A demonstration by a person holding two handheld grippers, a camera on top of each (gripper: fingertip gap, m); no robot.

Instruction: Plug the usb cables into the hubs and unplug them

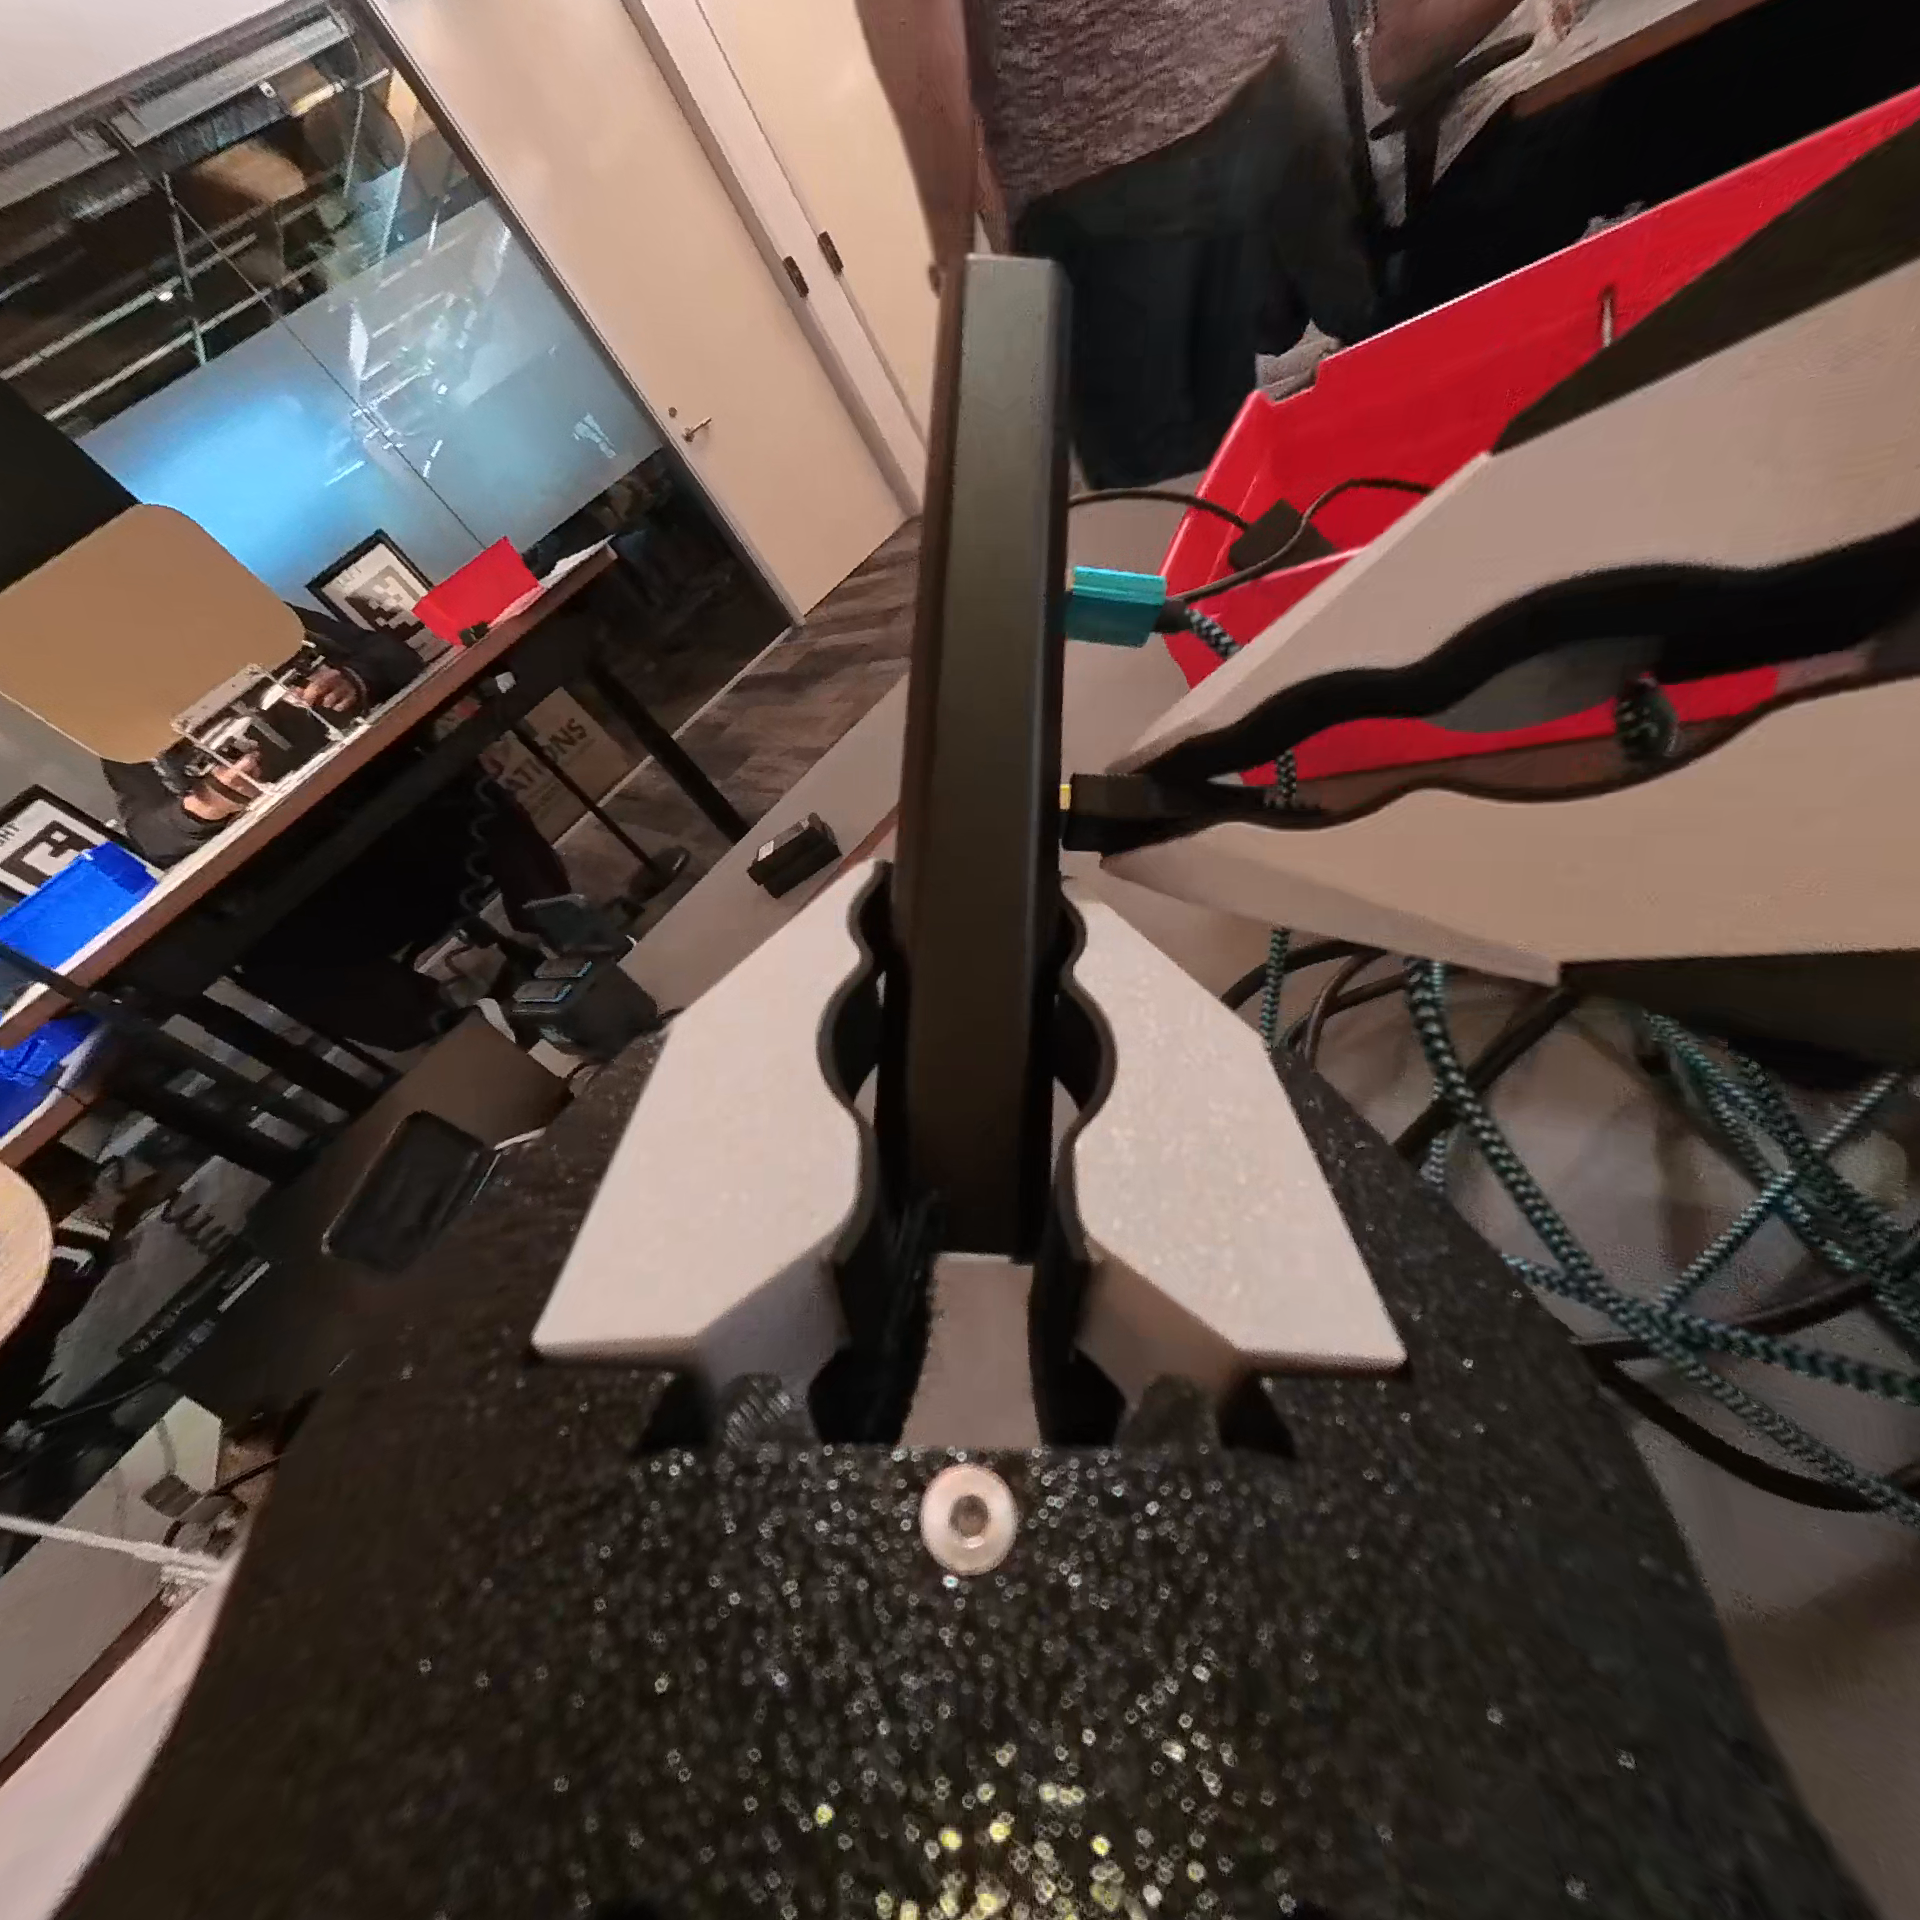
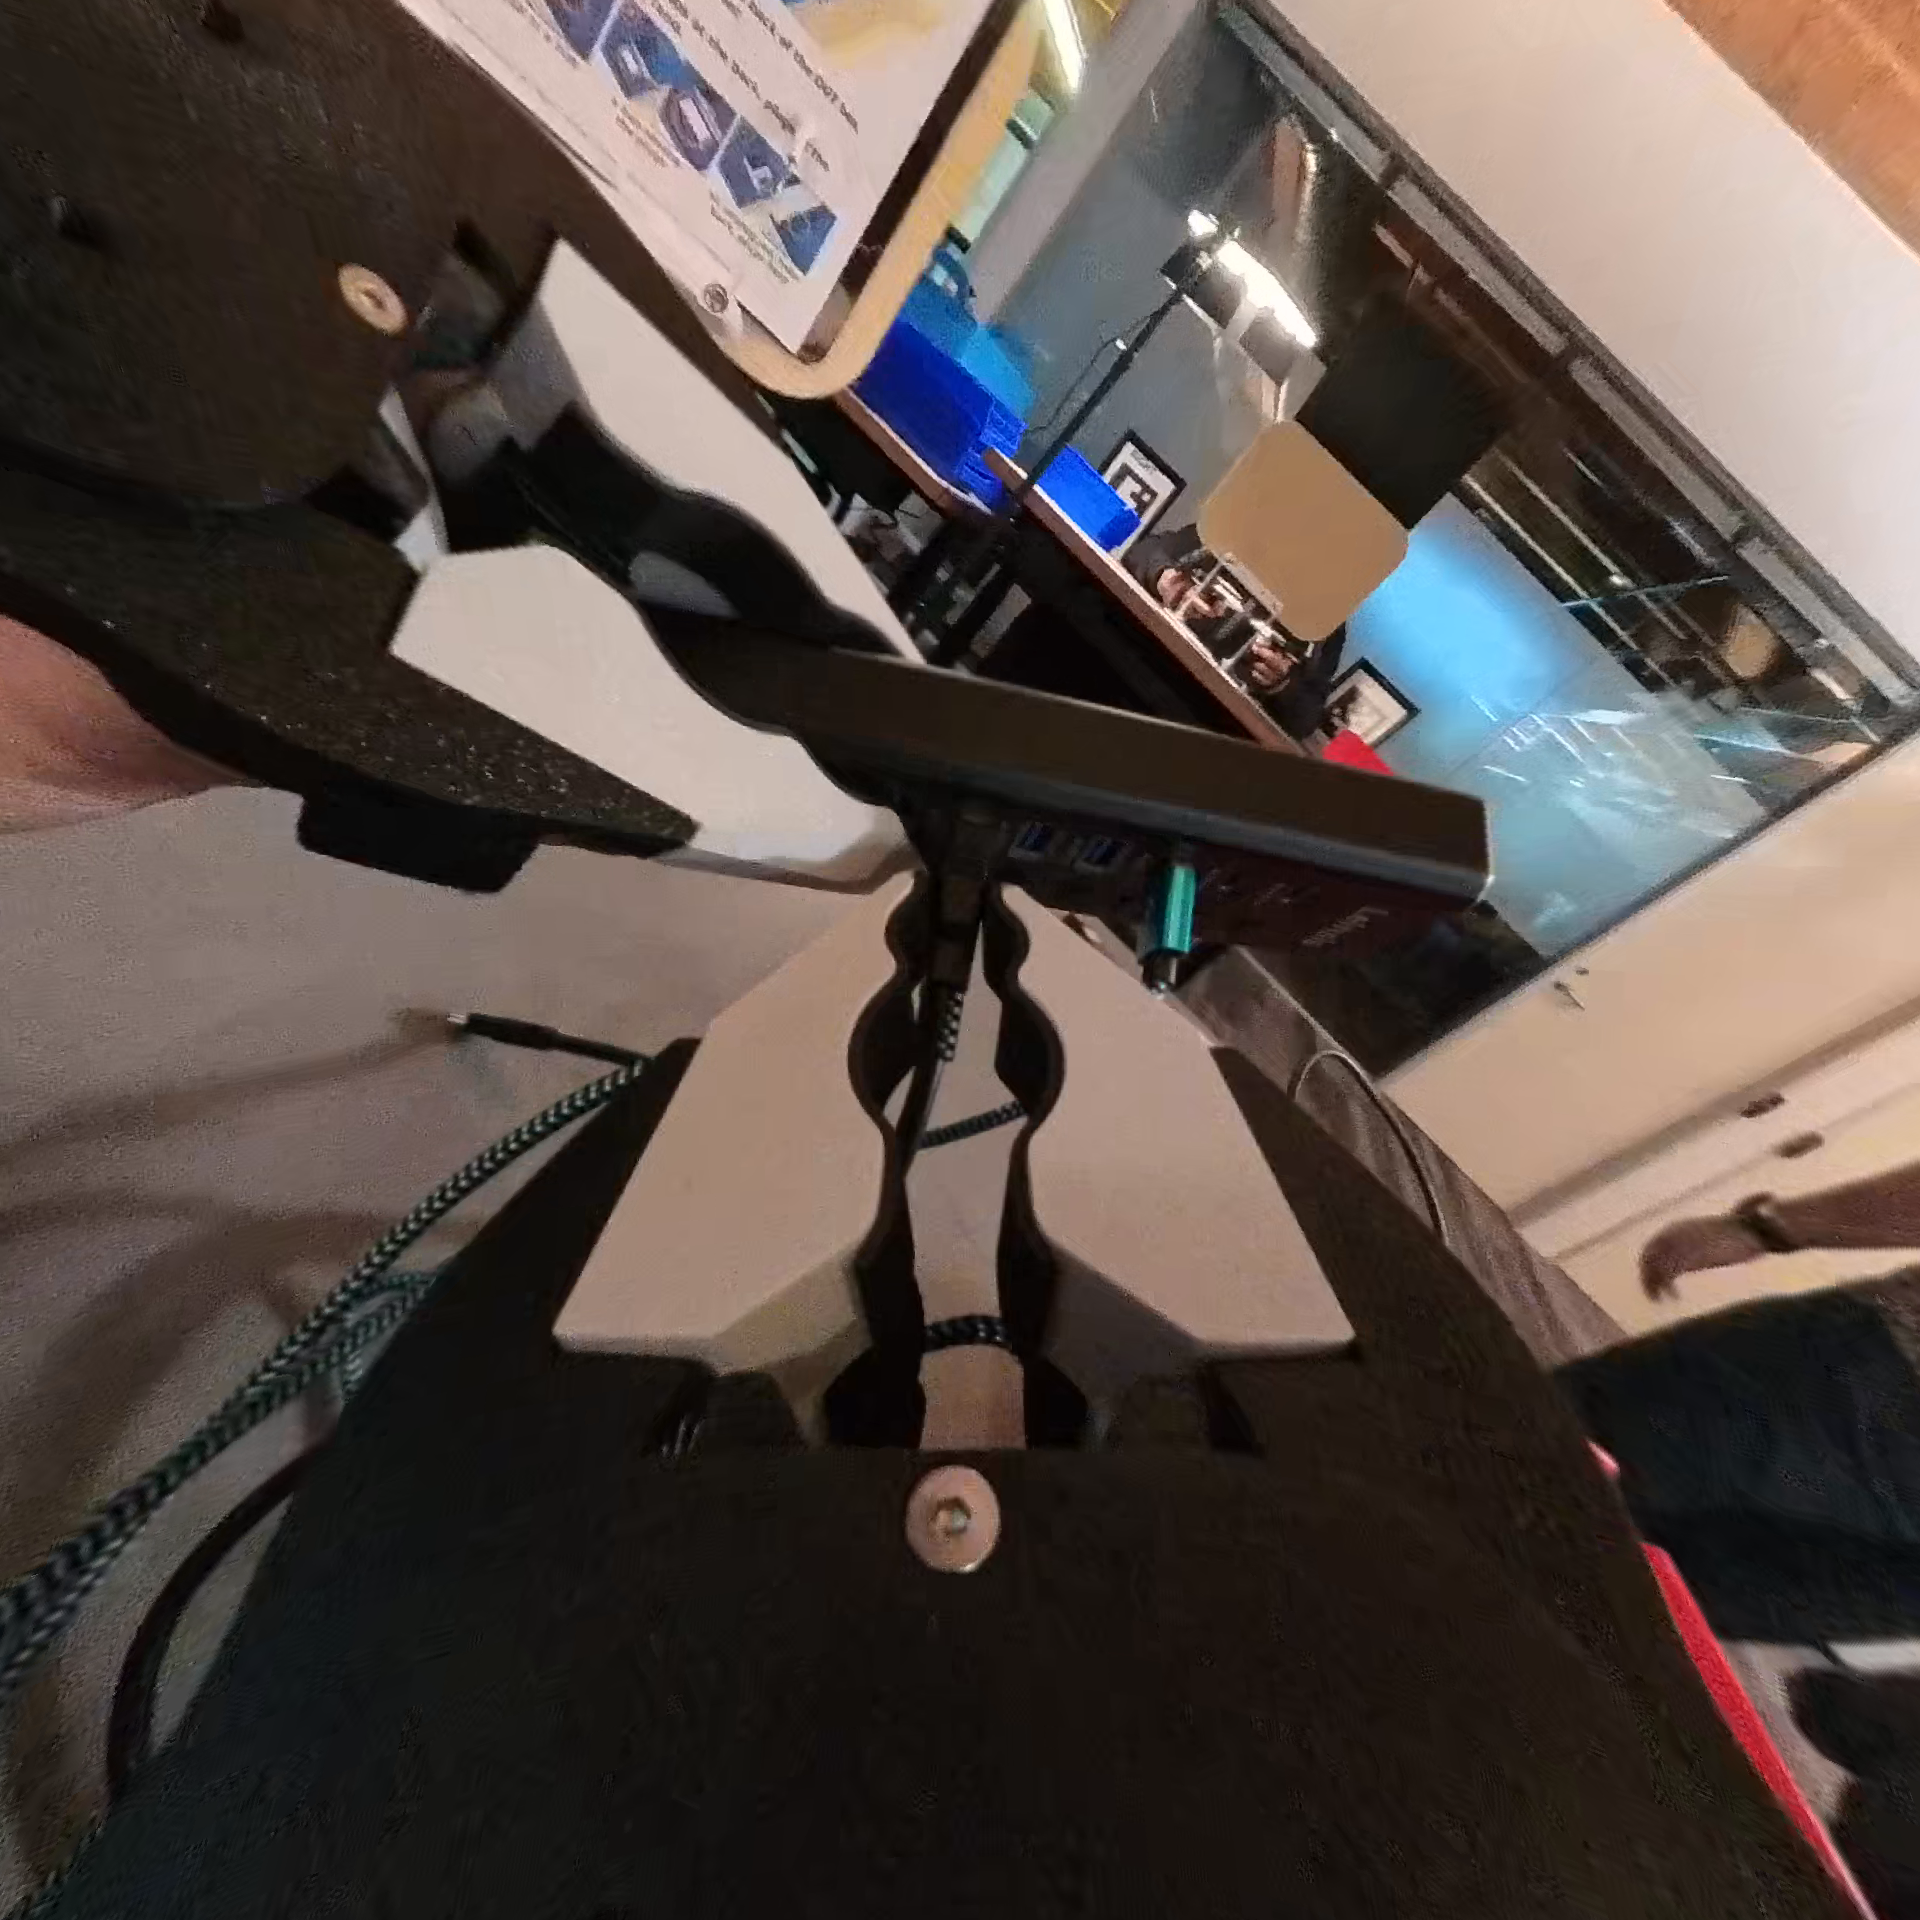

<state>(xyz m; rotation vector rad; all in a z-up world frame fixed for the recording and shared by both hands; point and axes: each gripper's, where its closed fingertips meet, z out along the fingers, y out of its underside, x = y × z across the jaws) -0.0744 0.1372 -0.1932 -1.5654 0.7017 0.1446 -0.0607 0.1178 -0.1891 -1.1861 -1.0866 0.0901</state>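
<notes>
My left gripper (image 1: 977, 904) is shut on a black USB hub (image 1: 987, 623) and holds it upright, off the table. A teal USB plug (image 1: 1117, 608) sits in the hub's right side. My right gripper (image 1: 1110, 812) comes in from the right, shut on a black USB plug (image 1: 1091, 810) whose tip meets the hub's side below the teal one. In the right wrist view my right gripper (image 2: 956, 899) pinches that black plug (image 2: 961, 883) at the hub's (image 2: 1143, 769) port row, beside two blue ports and the teal plug (image 2: 1174, 914). The left gripper (image 2: 894, 764) holds the hub's end. How deep the black plug sits is hidden.
A red bin (image 1: 1455, 416) stands behind the hub. Tangled braided cables (image 1: 1558, 1195) lie on the white table (image 1: 1766, 1610). A small black box (image 1: 795, 852) sits farther back. A person (image 1: 1143, 208) stands beyond. A loose cable end (image 2: 499, 1031) lies on the table.
</notes>
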